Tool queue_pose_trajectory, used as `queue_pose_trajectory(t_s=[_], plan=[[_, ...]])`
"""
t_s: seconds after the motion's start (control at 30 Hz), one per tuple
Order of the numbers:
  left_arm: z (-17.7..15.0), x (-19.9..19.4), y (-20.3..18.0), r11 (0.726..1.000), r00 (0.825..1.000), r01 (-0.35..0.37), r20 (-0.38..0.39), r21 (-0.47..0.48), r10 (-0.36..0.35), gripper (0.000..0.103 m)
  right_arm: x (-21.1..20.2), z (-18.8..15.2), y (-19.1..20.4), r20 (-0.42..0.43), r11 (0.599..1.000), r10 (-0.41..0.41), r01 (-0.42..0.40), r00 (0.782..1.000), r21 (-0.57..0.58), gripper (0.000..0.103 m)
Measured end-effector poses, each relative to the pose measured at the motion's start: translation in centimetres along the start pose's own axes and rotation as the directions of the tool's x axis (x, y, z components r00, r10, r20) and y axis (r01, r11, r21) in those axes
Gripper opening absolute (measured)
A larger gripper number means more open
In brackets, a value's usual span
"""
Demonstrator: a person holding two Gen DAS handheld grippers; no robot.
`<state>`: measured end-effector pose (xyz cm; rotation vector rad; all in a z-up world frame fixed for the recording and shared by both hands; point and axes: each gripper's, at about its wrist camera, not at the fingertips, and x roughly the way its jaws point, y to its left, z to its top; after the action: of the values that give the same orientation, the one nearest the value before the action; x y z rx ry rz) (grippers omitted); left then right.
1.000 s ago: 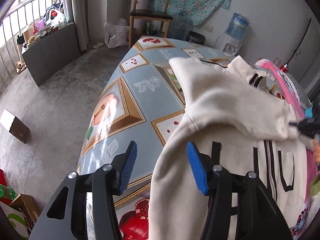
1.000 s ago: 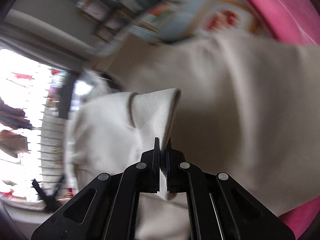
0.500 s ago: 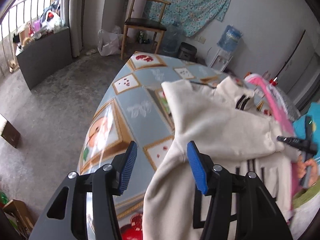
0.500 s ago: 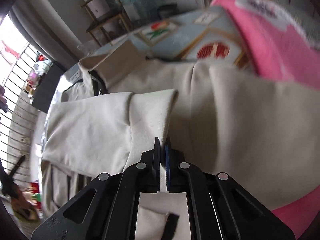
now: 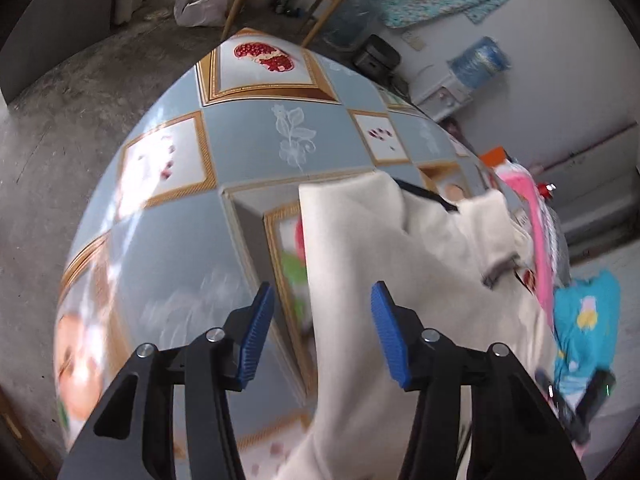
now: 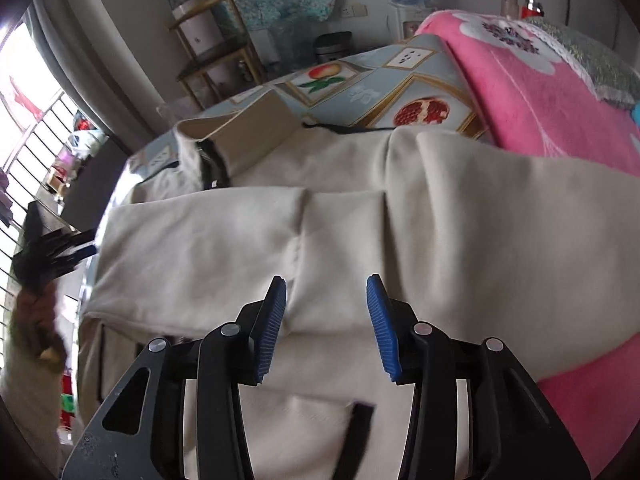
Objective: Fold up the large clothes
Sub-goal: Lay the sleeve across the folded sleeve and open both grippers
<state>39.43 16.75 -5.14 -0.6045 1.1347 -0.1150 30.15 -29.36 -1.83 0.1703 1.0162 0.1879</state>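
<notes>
Jacket [image 6: 360, 208], cream w/ black trim, lies spread across table [image 5: 248, 140] w/ fruit-print cloth, collar toward table's far end, pink blanket [image 6: 540, 92] just beside it on one side. Progress, my read: one sleeve [image 6: 208, 240] already folded across the chest, lying flat; other side, the hem fold & final halving look still undone, so roughly a third in. Right gripper [image 6: 326, 316] hovers over jacket's middle, jaws opening, nothing between them, pads off the cloth. Left gripper [image 5: 320, 332] at jacket's edge nearest table's bare side, jaws closing, cloth edge between the pads but not yet pinched. Labels/writing: none legible on jacket or cloth; too blurred.
</notes>
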Motion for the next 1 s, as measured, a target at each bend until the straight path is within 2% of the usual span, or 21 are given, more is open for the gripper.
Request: queue_pose_trajectory(t_s=[0.1,0.17,0.2,0.3,0.37,0.47,0.53,0.6,0.7,0.77,0.87,0.93,1.0], plan=[[0.9,1.2,-0.5,1.0,1.0,0.011,0.003,0.014,-0.011,0.018,-1.0,-0.7,-0.4,0.009,0.999,0.01,-0.01,1.0,0.033,0.042],[1.0,1.3,-1.3,0.998,1.0,0.014,0.02,0.066,-0.016,0.006,-0.8,-0.9,-0.8,0.013,0.999,-0.001,0.001,1.0,0.047,0.041],[1.0,0.8,-1.9,0.994,0.999,0.003,0.046,0.108,-0.008,0.005,-0.7,-1.1,-1.0,0.012,0.999,-0.01,0.01,1.0,0.054,0.038],[0.6,-0.9,-3.5,0.976,0.99,-0.027,0.138,0.218,-0.004,0.005,-0.3,-1.2,-1.4,0.006,0.998,-0.026,0.026,1.0,0.06,0.031],[0.7,-0.5,-3.7,0.966,0.986,-0.07,0.161,0.248,0.03,0.005,0.1,-1.1,-1.6,0.001,0.997,-0.045,0.045,0.999,0.066,0.029],[1.0,1.6,-2.4,0.967,0.988,-0.118,0.124,0.226,0.091,0.006,1.2,-0.7,-2.4,-0.013,0.993,-0.062,0.063,0.998,0.1,0.026],[1.1,1.7,-1.7,0.972,0.989,-0.1,0.126,0.215,0.073,0.009,1.6,-0.5,-2.6,-0.018,0.99,-0.079,0.08,0.997,0.114,0.024],[1.1,0.9,-1.7,0.972,0.988,-0.106,0.132,0.21,0.079,0.013,1.3,-0.4,-2.2,-0.004,0.99,-0.089,0.089,0.996,0.106,0.024],[0.8,-1.1,-2.0,0.964,0.976,-0.15,0.189,0.221,0.109,0.014,0.4,-0.4,-0.7,0.037,0.994,-0.101,0.099,0.994,0.044,0.024],[0.0,-2.8,-2.6,0.96,0.974,-0.135,0.208,0.247,0.083,0.014,0.4,-0.4,0.5,0.053,0.995,-0.097,0.097,0.994,-0.009,0.024],[-2.9,-3.7,-4.7,0.929,0.983,-0.118,0.176,0.351,0.058,0.017,1.6,-0.7,2.0,0.04,0.994,-0.09,0.092,0.995,-0.056,0.024],[-5.2,-3.1,-5.8,0.899,0.989,-0.129,0.123,0.419,0.085,0.019,2.7,-1.1,2.5,0.024,0.992,-0.097,0.098,0.995,-0.074,0.024],[-8.0,-1.3,-6.1,0.873,0.987,-0.156,0.048,0.463,0.152,0.02,3.8,-1.6,2.6,0.017,0.984,-0.147,0.148,0.989,-0.098,0.025]])
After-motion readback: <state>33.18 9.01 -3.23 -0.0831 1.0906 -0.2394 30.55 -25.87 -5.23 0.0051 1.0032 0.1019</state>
